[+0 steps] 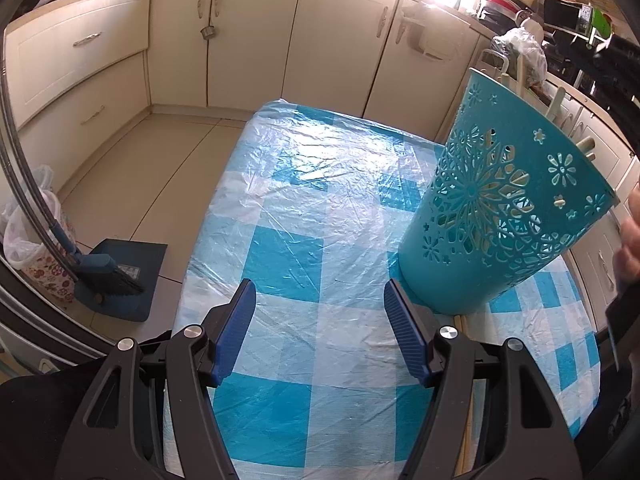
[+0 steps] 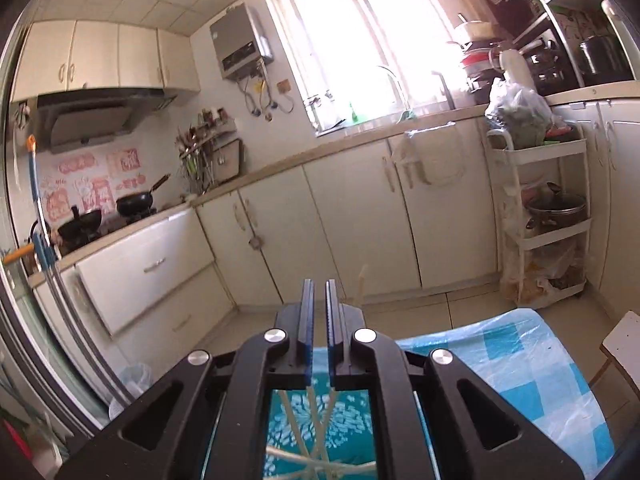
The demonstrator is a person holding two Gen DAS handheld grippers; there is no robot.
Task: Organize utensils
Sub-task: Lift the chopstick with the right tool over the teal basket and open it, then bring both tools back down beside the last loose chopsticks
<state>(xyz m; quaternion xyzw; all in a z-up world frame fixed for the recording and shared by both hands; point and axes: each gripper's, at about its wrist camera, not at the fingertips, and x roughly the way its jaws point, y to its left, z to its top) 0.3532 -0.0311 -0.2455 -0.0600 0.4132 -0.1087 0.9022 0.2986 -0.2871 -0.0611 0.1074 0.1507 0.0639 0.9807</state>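
Left gripper (image 1: 320, 320): its two blue fingers stand wide apart. Nothing is between them. It points down at the table.
Right gripper (image 2: 319, 312): its fingers are almost pressed together, with only a thin gap. A pale stick (image 2: 360, 286) pokes up just right of the tips. I cannot tell if the fingers pinch it.
Holder (image 1: 500, 208): a teal cup with flower holes cut in its side. It stands on the right part of the table, just past the left gripper's right finger. It looks tilted in the left view.
Utensils (image 1: 554, 106): pale sticks stand in the holder and poke out over its top edge. In the right view they show below the gripper, crossing inside the teal holder.
Table (image 1: 288, 208): covered with a blue and white check cloth under clear, crinkly plastic.
Cupboards (image 1: 256, 40): cream doors on the far side.
Dustpan (image 1: 120, 276): dark blue, on the floor to the left.
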